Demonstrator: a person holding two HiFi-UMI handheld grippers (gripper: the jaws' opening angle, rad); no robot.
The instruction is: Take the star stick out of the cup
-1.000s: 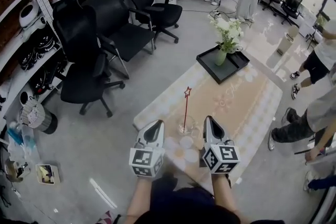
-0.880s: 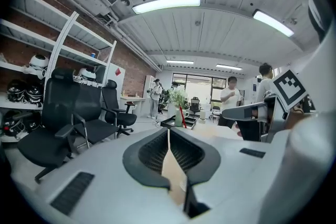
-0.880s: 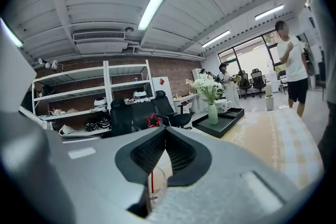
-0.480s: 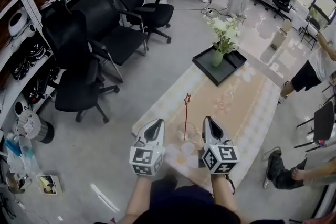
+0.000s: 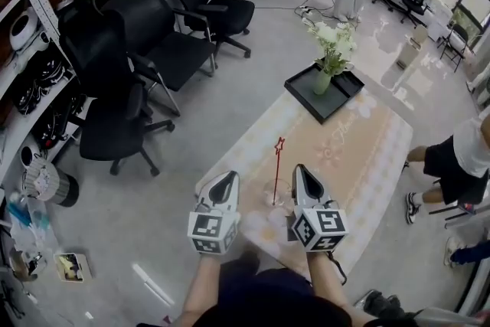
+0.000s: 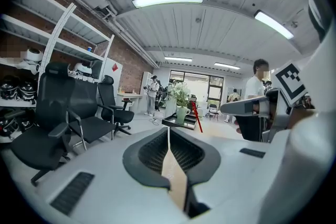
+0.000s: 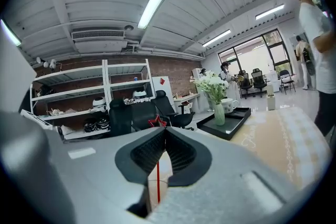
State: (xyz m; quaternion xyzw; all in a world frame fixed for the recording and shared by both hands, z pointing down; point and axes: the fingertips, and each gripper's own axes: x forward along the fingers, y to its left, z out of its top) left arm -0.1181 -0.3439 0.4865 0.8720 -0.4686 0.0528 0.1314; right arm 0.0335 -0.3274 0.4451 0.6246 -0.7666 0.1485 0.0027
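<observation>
A thin red star stick (image 5: 277, 171) stands upright in a clear cup (image 5: 276, 192) near the front end of the cloth-covered table (image 5: 360, 157). My left gripper (image 5: 227, 180) is just left of the cup and my right gripper (image 5: 301, 171) just right of it; both are shut with nothing in them. In the right gripper view the star stick (image 7: 157, 186) shows through the gap behind the closed jaws of my right gripper (image 7: 164, 130), its star just past their tip. In the left gripper view the star stick (image 6: 196, 116) leans ahead to the right of my left gripper (image 6: 168, 131).
A black tray (image 5: 306, 92) with a vase of white flowers (image 5: 331, 50) sits at the table's far end. Black office chairs (image 5: 130, 80) and wall shelves (image 5: 31, 50) stand to the left. A person (image 5: 459, 157) stands at the table's right side.
Both grippers have edged slightly forward beside the cup, still shut. The people at the right have shifted. The stick has not moved.
</observation>
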